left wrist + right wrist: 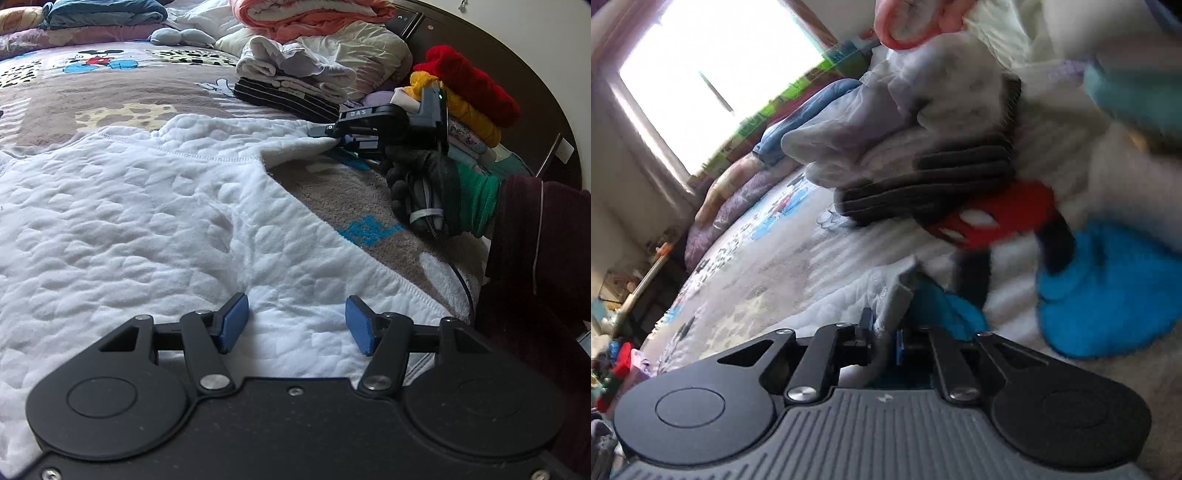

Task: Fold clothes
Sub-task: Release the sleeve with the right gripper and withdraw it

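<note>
Here the bed [110, 92] fills the frame, folded stacks [291, 85] piled at upper right. The white quilted garment [129, 221] spreads across lower left, its long edge running toward upper right. The right tool [341, 138] pinches its corner there; the left tool [295, 325] gapes empty over the hem.

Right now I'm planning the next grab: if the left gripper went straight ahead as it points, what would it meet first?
The white quilted garment: the open left gripper points low across it. Depth is unclear.
</note>
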A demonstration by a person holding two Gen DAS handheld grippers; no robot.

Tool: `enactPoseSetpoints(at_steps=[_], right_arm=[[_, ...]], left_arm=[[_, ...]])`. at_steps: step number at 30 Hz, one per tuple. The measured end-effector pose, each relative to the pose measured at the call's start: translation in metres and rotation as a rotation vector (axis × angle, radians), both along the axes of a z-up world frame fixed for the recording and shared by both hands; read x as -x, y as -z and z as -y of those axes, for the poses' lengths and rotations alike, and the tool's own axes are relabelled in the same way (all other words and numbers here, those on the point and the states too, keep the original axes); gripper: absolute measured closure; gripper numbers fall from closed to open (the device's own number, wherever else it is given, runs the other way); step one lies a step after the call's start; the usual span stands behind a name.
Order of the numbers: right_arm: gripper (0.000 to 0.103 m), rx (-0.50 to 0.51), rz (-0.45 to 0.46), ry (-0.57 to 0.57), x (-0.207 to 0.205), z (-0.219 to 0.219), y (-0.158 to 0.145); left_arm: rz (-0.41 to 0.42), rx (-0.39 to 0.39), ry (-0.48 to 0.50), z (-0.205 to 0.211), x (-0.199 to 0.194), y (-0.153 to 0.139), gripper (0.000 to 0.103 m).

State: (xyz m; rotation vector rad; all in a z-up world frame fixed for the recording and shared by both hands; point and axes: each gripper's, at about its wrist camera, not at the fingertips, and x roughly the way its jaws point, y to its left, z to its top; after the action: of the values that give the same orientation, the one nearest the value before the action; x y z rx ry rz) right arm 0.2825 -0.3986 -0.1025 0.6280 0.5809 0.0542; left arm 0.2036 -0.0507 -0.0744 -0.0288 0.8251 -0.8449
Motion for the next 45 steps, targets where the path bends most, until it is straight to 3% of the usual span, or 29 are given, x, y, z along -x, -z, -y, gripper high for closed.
enactPoseSetpoints(at_steps=[4,9,11,15,21,23,24,25,26,29,32,33,37,38,39,42,43,45], right_arm=[[0.085,0.036,-0.021,0.046,-0.004,-0.002,-0.007],[0.068,0.141,-0.024,0.104,0.013,-0.007,-0.032],[0.066,0.101,-0.001,0.114,0.032,-0.011,-0.040],[0.052,-0.024,0.038,-0.039,0.089,-0.043,-0.044],[0.044,-0.078,-0.045,-0.252,0.165,-0.114,-0.032],[0.050,-0.067,-0.089,-0.270,0.174,-0.127,-0.022],[0.072,-0.070,-0.111,-0.267,0.176,-0.131,-0.016],[0.086,-0.182,-0.122,-0.241,0.175,-0.124,-0.008],[0.090,-0.299,-0.131,-0.212,0.175,-0.117,0.001],[0.091,-0.943,-0.037,-0.023,0.200,-0.101,0.046],[0.092,-1.074,-0.076,0.043,0.216,-0.111,0.072],[0.098,-1.118,-0.100,0.055,0.218,-0.114,0.083],[0.090,-0.976,-0.129,0.051,0.216,-0.111,0.062],[0.083,-0.928,-0.140,0.049,0.216,-0.110,0.054],[0.072,-0.799,-0.144,0.030,0.217,-0.111,0.038],[0.059,-0.441,-0.122,-0.023,0.224,-0.116,-0.010],[0.059,-0.366,-0.095,-0.047,0.226,-0.118,-0.022],[0.059,-0.307,-0.094,-0.085,0.225,-0.124,-0.031]], left_arm=[[0.002,-0.003,0.005,0.000,0.001,-0.001,0.044],[0.032,-0.007,0.005,-0.004,0.007,-0.006,0.044],[0.039,0.014,-0.029,-0.012,0.006,-0.009,0.044],[0.044,0.032,-0.086,-0.021,0.004,-0.010,0.045],[0.021,0.047,-0.108,-0.022,0.003,-0.007,0.045],[0.018,0.050,-0.118,-0.023,0.004,-0.006,0.045],[0.014,0.057,-0.125,-0.025,0.004,-0.006,0.045],[0.008,0.069,-0.134,-0.027,0.004,-0.007,0.045],[0.001,0.083,-0.142,-0.030,0.003,-0.008,0.045],[-0.014,0.114,-0.157,-0.037,0.003,-0.010,0.045],[-0.023,0.115,-0.160,-0.038,0.002,-0.008,0.045],[-0.025,0.114,-0.161,-0.038,0.002,-0.008,0.045],[0.005,0.116,-0.158,-0.036,0.008,-0.011,0.045],[0.018,0.114,-0.156,-0.035,0.009,-0.013,0.045],[0.029,0.109,-0.151,-0.034,0.010,-0.014,0.045],[0.062,0.091,-0.105,-0.029,0.017,-0.020,0.046],[0.086,0.078,-0.079,-0.029,0.021,-0.023,0.046],[0.139,0.034,-0.006,-0.026,0.033,-0.024,0.046]])
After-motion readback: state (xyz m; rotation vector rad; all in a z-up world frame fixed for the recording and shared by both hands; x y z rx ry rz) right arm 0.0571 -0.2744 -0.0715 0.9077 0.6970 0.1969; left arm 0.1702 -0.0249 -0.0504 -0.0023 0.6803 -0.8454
